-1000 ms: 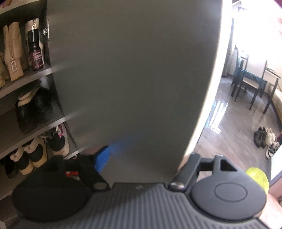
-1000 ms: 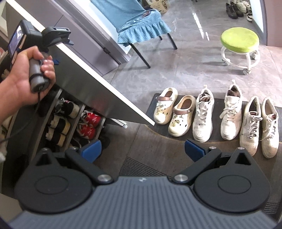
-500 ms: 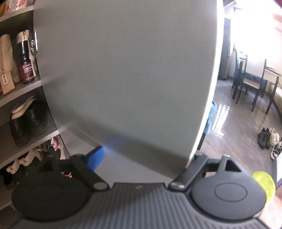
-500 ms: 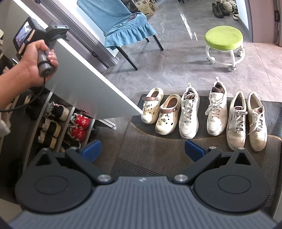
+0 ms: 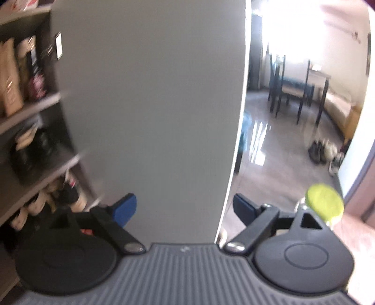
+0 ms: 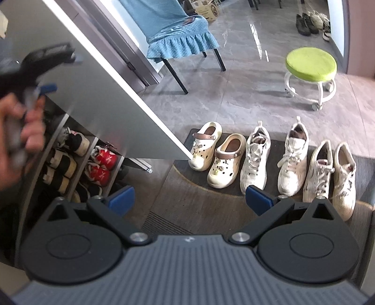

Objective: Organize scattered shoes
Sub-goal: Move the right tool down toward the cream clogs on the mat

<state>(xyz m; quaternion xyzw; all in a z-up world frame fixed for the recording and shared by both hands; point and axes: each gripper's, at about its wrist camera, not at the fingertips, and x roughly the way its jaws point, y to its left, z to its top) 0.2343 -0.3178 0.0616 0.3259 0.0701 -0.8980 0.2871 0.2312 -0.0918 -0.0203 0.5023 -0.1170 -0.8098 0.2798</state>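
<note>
Three pairs of pale shoes stand in a row on the dark mat: cream clogs, white high sneakers and white low sneakers. My right gripper hovers open above the mat's near edge, holding nothing. In the left wrist view, my left gripper is open with the free edge of the grey cabinet door standing between its fingers. The cabinet shelves hold boots and dark shoes. Red sneakers and black-and-cream shoes fill the lower shelves.
A person's hand holds the left gripper, blurred, beside the door. A green stool on casters and a blue-covered chair stand on the tiled floor beyond the mat. More shoes lie far off; a dining table too.
The door edge has shifted left in the left wrist view, uncovering the right finger that was hidden behind it. The right gripper has come lower and closer to the shoe row.
</note>
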